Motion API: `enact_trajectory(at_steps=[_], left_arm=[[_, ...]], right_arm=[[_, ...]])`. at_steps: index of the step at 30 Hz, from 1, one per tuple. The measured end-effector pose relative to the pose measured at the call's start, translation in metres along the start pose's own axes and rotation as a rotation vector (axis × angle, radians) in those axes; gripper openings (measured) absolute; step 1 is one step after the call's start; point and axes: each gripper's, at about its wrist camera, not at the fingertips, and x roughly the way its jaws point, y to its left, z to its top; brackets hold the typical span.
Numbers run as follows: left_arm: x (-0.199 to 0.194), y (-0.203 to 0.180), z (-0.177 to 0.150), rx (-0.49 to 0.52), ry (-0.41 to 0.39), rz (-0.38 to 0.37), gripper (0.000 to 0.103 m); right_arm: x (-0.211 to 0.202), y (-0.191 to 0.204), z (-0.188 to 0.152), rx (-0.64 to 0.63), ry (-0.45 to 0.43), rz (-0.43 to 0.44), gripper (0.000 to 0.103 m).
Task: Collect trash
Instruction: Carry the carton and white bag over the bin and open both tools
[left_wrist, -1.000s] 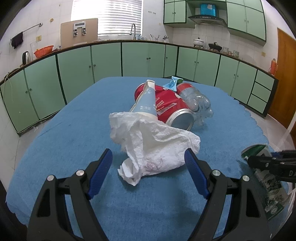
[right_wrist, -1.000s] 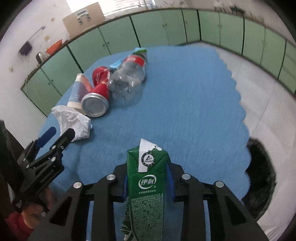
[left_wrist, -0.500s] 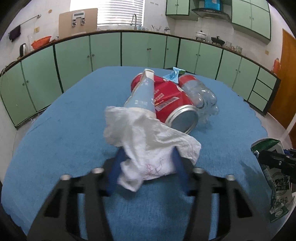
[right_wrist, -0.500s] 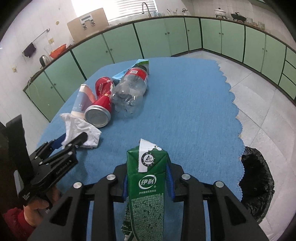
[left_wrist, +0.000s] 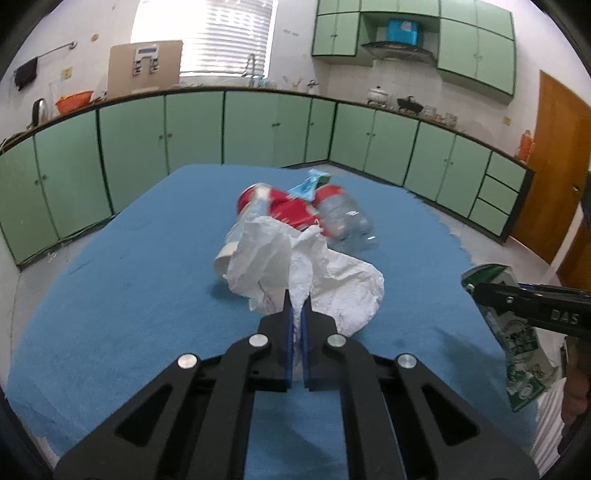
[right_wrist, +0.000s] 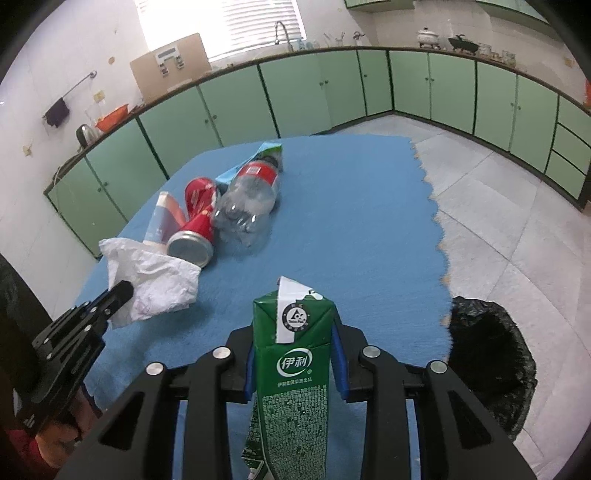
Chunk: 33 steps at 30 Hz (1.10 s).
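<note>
Since a second ago my left claw (left_wrist: 295, 314) has just been closing and now sits clenched on a fold of the crumpled white tissue (left_wrist: 314, 280); the blue pads were wide apart either side of it before. Tissue is thin, creased, faint red marks on it, and its far edges look raised off the blue cloth-covered desk (left_wrist: 122, 266), bulk flopping to the right of the pads.

Right claw (right_wrist: 295, 354) unchanged: grasping a green milk carton (right_wrist: 295, 369), upright between the blue pads, torn white flap at the top, Tetra Pak mark and white logo facing the camera, lower end crushed. In the left view the same carton (left_wrist: 517, 354) shows at the right edge, hanging from the black claw.

Rest of the trash is in a cluster mid-desk: a paper cup (right_wrist: 162, 221) on its side, pale blue with a white rim, just behind the tissue; a red drink can (right_wrist: 194, 240) lying with its silver end toward me, touching the cup; second red can (right_wrist: 199, 192) behind it; a clear crushed plastic bottle (right_wrist: 247, 206) with a red label, against the cans; a light blue wrapper (right_wrist: 258, 155) under the bottle's far end.

Black bag-lined bin (right_wrist: 491, 362) on the tiled floor, just off the desk's right edge. Green cabinets (right_wrist: 332, 88) line the walls.
</note>
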Motion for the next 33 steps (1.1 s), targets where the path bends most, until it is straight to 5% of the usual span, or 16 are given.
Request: enact_trajectory(at_steps=[23,33], left_arm=[[0.023,-0.17,0.026,0.214,-0.044,-0.283,0.002],[0.06,-0.253,0.008,0.315,0.055,-0.387,0.007]], right_arm=[[-0.088,-0.118,-0.005,0.156,-0.149,-0.226,0.031],[-0.103,-0.189,-0.025,0.263,-0.152,-0.308,0.031]])
